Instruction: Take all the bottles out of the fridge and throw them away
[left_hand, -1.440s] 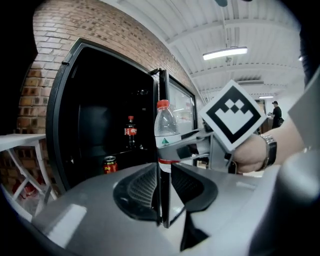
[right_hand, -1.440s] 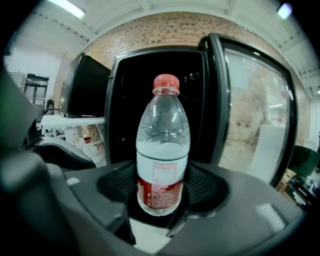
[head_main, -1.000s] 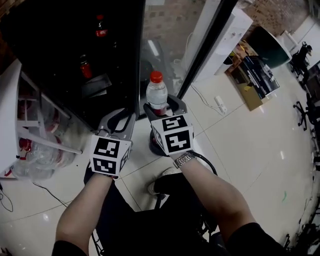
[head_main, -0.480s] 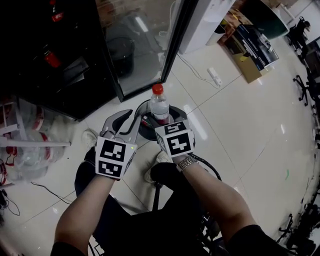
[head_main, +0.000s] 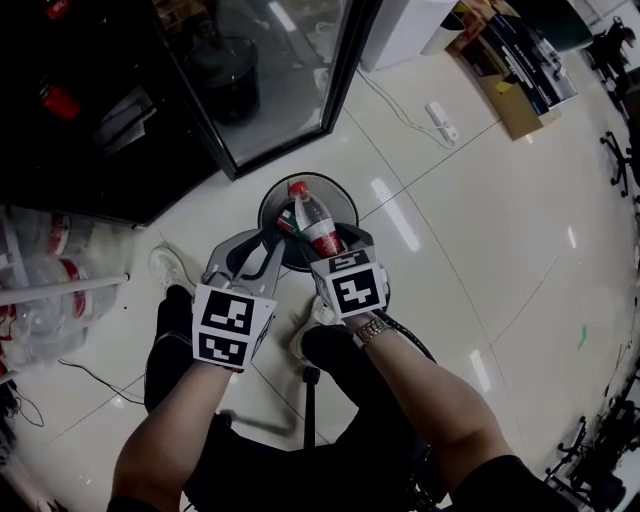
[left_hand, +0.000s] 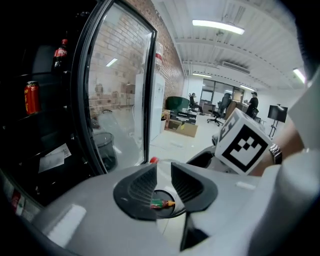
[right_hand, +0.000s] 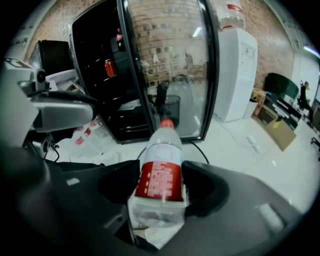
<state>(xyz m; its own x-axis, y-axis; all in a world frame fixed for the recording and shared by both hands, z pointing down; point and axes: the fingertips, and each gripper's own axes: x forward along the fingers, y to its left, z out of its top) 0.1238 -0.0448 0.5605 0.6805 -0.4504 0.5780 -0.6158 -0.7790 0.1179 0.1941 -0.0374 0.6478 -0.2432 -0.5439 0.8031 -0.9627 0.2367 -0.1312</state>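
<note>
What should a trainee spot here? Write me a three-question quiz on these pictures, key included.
1. True or false: the left gripper has a bottle between its jaws.
2. In the head view, the bottle held by the right gripper hangs over which thing? A: a fridge shelf. B: the round black bin. C: a cardboard box.
3. What colour is the bottle's cap?

Key
1. False: its jaws stand slightly apart with nothing between them.
2. B.
3. Red.
</note>
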